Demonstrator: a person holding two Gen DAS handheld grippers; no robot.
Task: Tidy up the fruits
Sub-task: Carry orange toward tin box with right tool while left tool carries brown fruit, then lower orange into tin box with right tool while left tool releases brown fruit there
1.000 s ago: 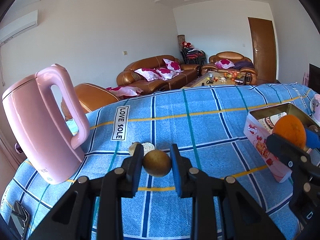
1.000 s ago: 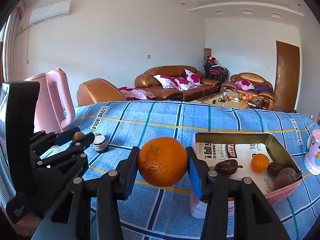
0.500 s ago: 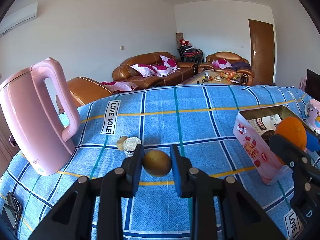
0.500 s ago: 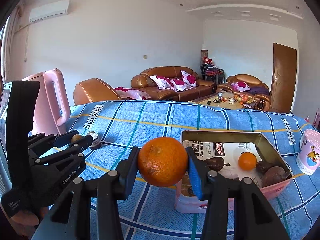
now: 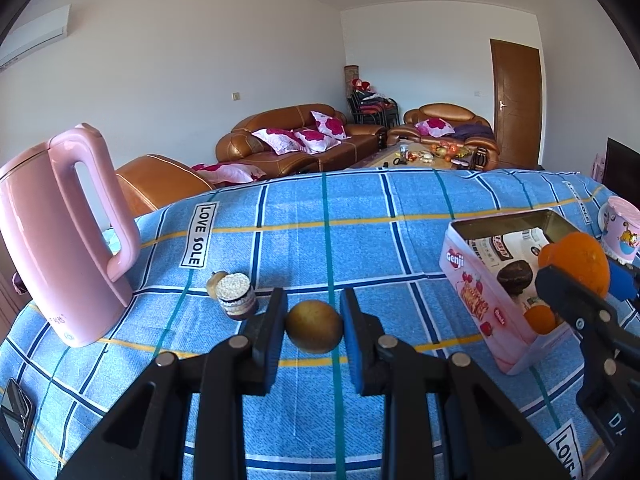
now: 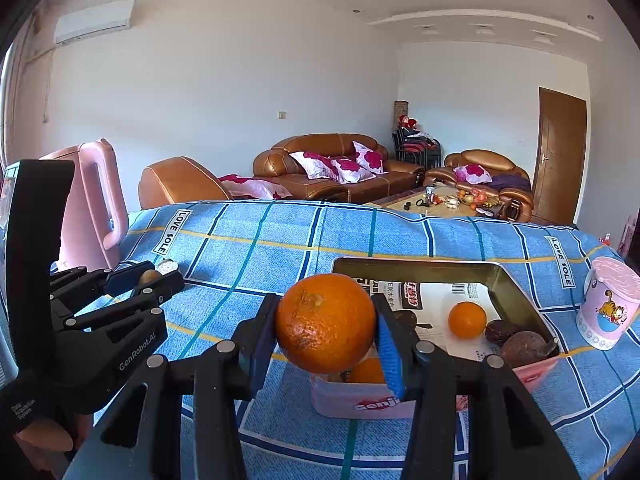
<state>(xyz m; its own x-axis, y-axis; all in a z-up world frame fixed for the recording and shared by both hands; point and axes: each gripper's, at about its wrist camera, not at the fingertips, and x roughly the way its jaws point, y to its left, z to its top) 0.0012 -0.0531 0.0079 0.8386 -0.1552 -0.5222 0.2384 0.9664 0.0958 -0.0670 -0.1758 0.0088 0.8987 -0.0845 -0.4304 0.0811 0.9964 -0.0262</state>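
Two fruits are aloft over the table: the left gripper (image 5: 314, 330) pinches a small brown fruit (image 5: 314, 325), the right gripper (image 6: 326, 330) clamps a big orange (image 6: 325, 322) above the tin box (image 6: 520, 292) near the table's right edge. Round skins could slip and roll off the cloth. Inside lie a small orange (image 6: 467, 319) and dark fruits (image 6: 524, 345).

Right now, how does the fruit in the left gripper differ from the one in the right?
The small brown fruit is dull yellowish-brown; the large orange is bright orange with a scuffed patch. The brown fruit is clearly smaller than the orange, so the left gripper has closed narrower than the right gripper. The orange hangs at the pink tin; the brown fruit is off to its side. Both are round and clamped above the tablecloth.
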